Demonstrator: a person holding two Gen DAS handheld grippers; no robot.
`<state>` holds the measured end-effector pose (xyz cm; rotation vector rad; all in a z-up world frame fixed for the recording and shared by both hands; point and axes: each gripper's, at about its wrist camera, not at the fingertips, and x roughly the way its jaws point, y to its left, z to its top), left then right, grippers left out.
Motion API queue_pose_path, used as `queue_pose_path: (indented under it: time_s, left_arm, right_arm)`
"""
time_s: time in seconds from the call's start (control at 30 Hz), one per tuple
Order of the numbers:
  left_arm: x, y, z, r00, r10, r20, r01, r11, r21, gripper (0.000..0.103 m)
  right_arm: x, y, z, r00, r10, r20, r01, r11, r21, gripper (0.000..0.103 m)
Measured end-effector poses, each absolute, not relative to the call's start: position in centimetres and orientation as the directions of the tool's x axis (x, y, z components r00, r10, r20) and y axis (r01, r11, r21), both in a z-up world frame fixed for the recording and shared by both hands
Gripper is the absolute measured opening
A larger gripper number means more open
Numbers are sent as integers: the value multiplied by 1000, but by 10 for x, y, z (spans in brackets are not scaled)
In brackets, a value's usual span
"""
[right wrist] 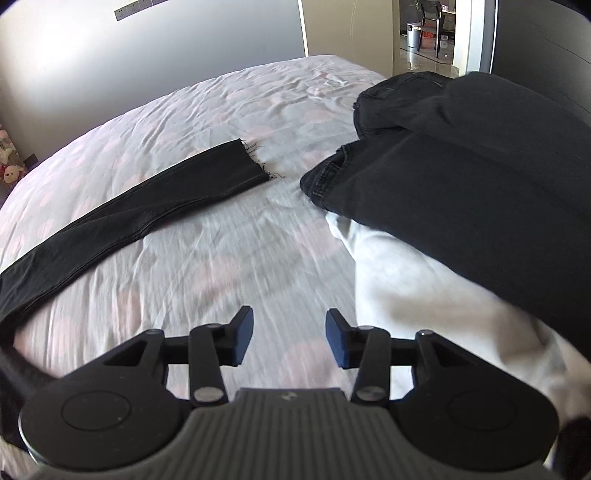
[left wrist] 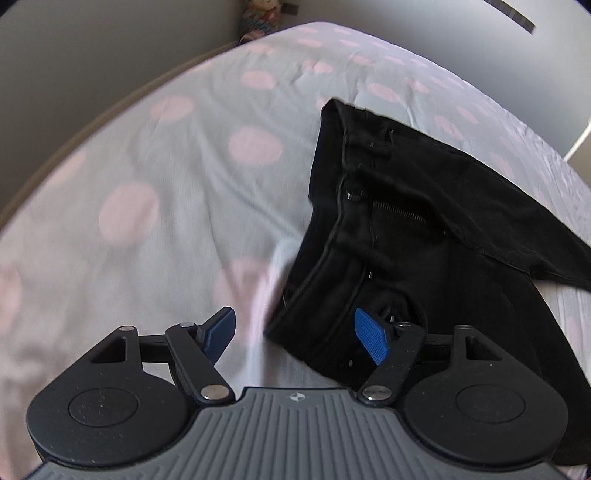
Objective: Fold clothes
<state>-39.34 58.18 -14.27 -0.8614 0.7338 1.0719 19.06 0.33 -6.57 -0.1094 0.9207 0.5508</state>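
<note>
Black jeans (left wrist: 388,221) lie on the bed, waistband and open zipper toward me in the left wrist view. My left gripper (left wrist: 295,338) is open, its jaws straddling the near corner of the waistband without closing on it. In the right wrist view one leg of the jeans (right wrist: 155,206) stretches flat across the sheet to a frayed hem. My right gripper (right wrist: 289,338) is open and empty above bare sheet, between that leg and a pile of dark clothes (right wrist: 461,166) on the right.
The bed has a pale sheet with pink dots (left wrist: 166,184). A white garment (right wrist: 424,295) lies under the dark pile at the right. Stuffed toys (right wrist: 9,162) sit by the wall at far left. A doorway (right wrist: 424,33) opens beyond the bed.
</note>
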Motion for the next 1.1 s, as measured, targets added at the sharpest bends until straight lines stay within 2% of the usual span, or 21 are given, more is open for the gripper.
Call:
queue_pose_path:
  time_s: [0.13,0.23,0.3,0.43,0.47,0.5,0.63,0.77,0.87,1.1]
  left_arm:
    - [-401,583,-163,356,435,-827,-933,122,-338,84]
    - [-405,588,-174,386,422,-820,-916,71,-395,77]
    - [-404,589,-178,380,421,-824,-917,54,-395,69]
    - [-392,586,-172,308,445,-841,-946,51,-319,53]
    - [-389,585,-169,293,452,-843,-951,50,-304,46]
    - [-386,585,-165,281,456,-845,-956,51,-291,35]
    - [-376,584,-153,237,464,-854,-969,56,-239,30]
    - [-370,585,-151,200,460,-865,-978,39,-205,30]
    - [-366,586,-151,174,456,-873,-983,22,-184,30]
    - [-358,586,-150,122,447,-886,-989,-16,-144,30]
  right_arm:
    - [163,-21,-54,454,409,-791,-518,844,139,56]
    - [145,-34,-50,431,396,-811,-536,835,123,58]
    - [138,-42,-54,409,375,-832,-534,837,115,58]
    - [132,-52,-74,346,308,-886,-506,857,99,58]
    - [131,-54,-81,332,296,-896,-499,861,99,58]
    - [130,-56,-87,323,290,-901,-492,864,102,58]
    - [128,-55,-104,265,274,-925,-516,850,104,58]
    - [127,-53,-118,184,233,-955,-595,800,81,51]
    - [131,-50,-124,125,212,-969,-702,709,65,48]
    - [135,-35,-150,64,166,-984,-887,461,20,49]
